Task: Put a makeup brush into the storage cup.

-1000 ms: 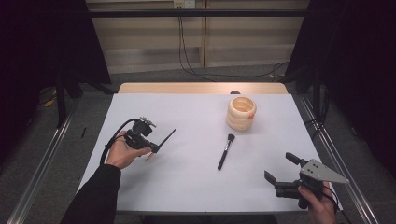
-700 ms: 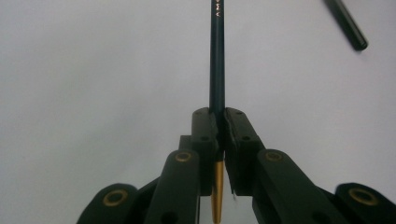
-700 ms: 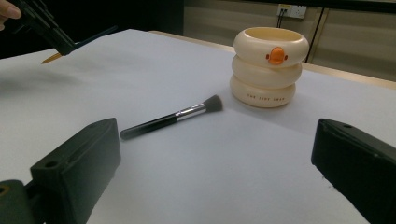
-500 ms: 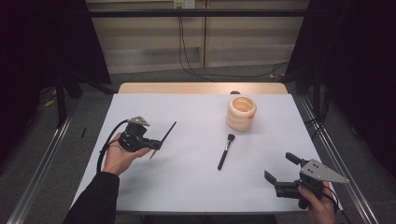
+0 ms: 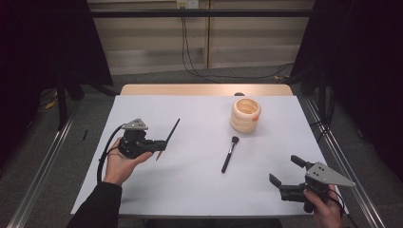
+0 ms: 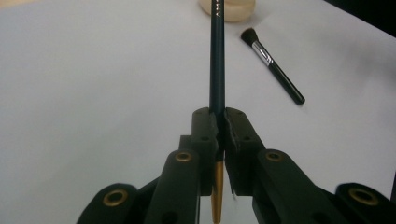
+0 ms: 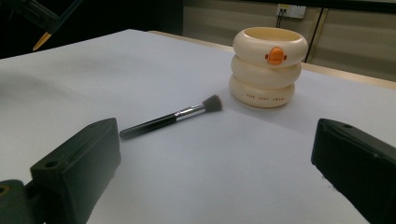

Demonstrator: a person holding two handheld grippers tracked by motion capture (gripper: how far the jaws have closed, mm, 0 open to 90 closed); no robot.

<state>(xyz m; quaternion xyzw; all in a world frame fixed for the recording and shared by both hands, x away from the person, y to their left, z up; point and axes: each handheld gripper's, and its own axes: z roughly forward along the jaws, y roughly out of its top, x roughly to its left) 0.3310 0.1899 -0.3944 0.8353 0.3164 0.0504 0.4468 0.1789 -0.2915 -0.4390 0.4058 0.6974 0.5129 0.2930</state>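
Thin brush picked up, fat brush waiting

Your left tool (image 5: 159,148) is clamped tight on the slim dark brush (image 5: 170,135), held clear of the white tabletop (image 5: 190,180); your right tool (image 5: 285,176) rests at the near edge, jaws wide and empty. The cream cup (image 5: 246,115) stands well apart, likely its destination, and the makeup brush (image 5: 229,154) lies flat between. Dark curtains flank a pale panelled wall.

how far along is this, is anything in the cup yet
Nothing shows in the cup yet. The left gripper is shut on a thin dark pencil, lifted off the table. The makeup brush lies on the table, and the right gripper waits open near it.
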